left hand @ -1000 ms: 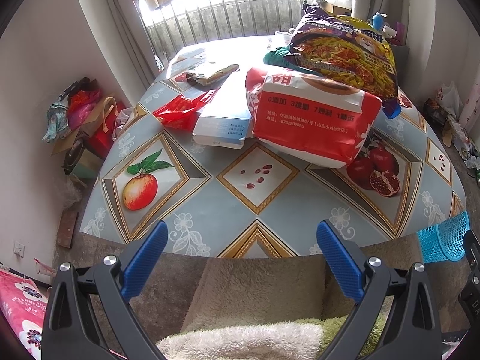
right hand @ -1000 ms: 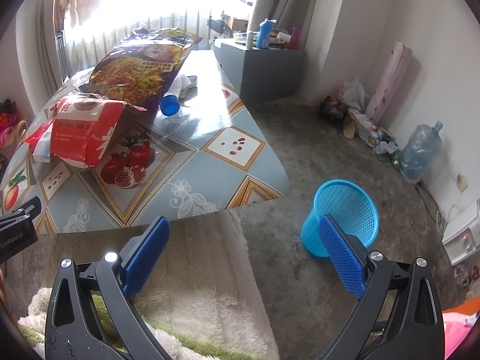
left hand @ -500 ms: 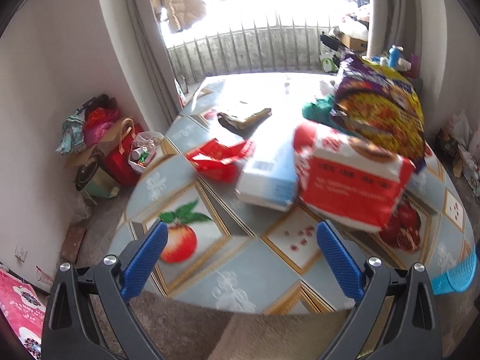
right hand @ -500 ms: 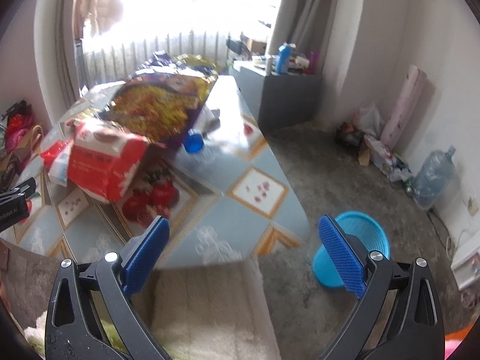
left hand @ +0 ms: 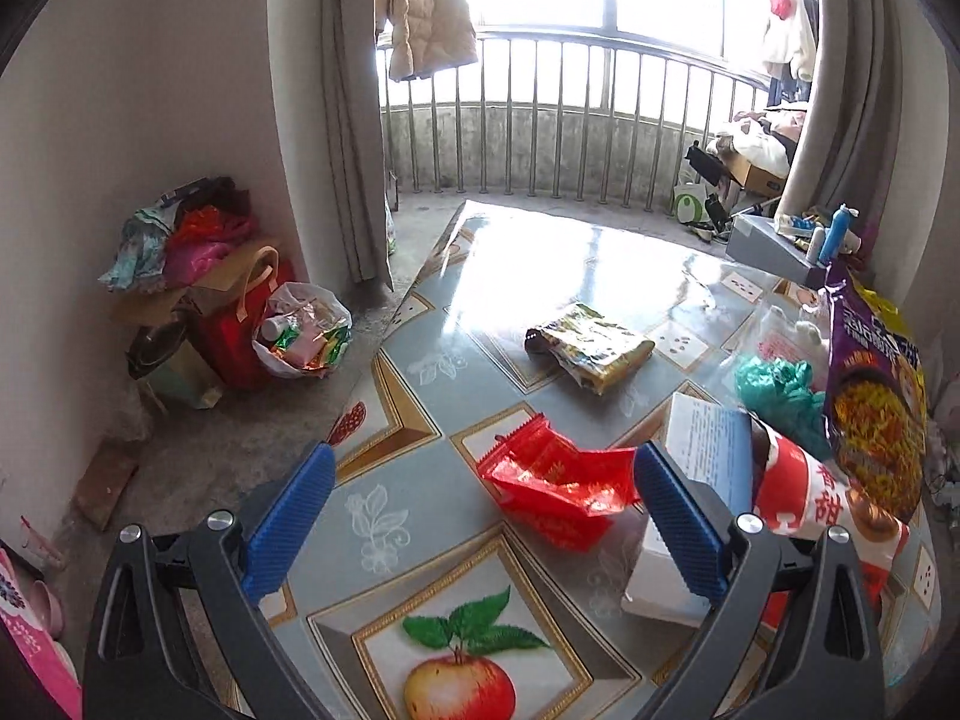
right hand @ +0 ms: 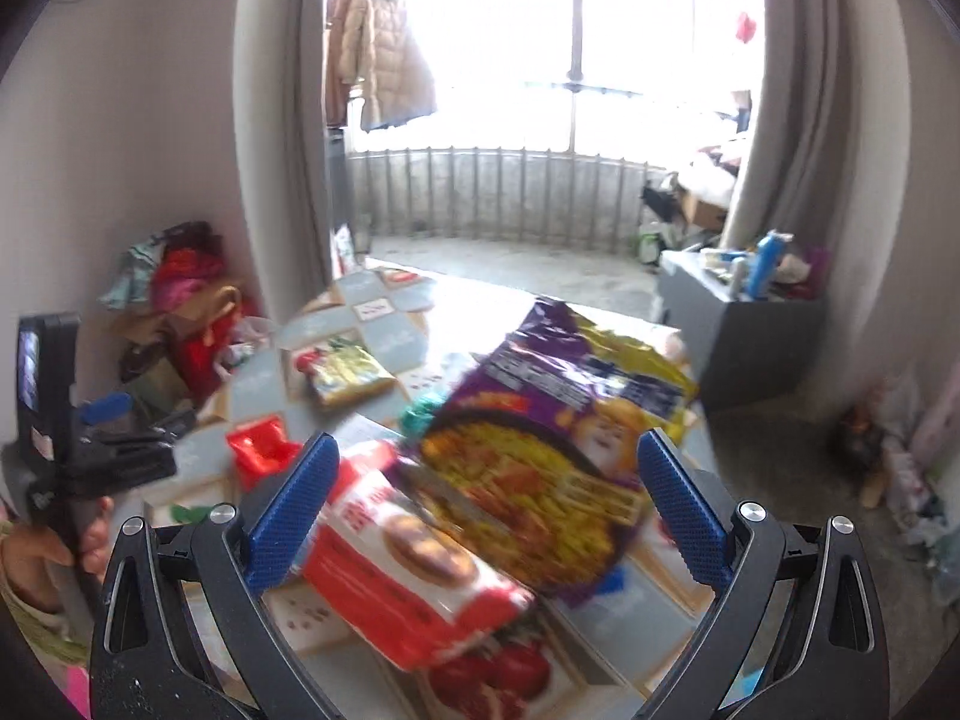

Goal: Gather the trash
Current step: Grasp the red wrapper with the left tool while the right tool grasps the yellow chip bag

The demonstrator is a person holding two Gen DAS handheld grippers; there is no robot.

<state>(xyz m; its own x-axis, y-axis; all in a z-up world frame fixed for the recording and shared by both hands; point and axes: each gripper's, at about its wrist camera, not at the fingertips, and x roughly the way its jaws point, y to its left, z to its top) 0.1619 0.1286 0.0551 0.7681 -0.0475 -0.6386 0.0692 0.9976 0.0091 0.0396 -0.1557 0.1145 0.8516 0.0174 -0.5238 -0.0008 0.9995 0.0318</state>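
on the table point(left hand: 540, 276): one red wrapper point(left hand: 555, 480), one gold wrapper point(left hand: 591, 351), one purple bag point(right hand: 564, 420) — left gripper point(left hand: 480, 516) and right gripper point(right hand: 486, 510) both wide open, holding nothing.

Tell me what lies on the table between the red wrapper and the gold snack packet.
Nothing: in the left wrist view, only bare patterned tablecloth separates the red wrapper from the gold snack packet.

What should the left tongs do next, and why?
Probably ease forward and down onto the crumpled red wrapper. The left tongs are open and empty, and that wrapper lies loose on the table, nearest between their tips.
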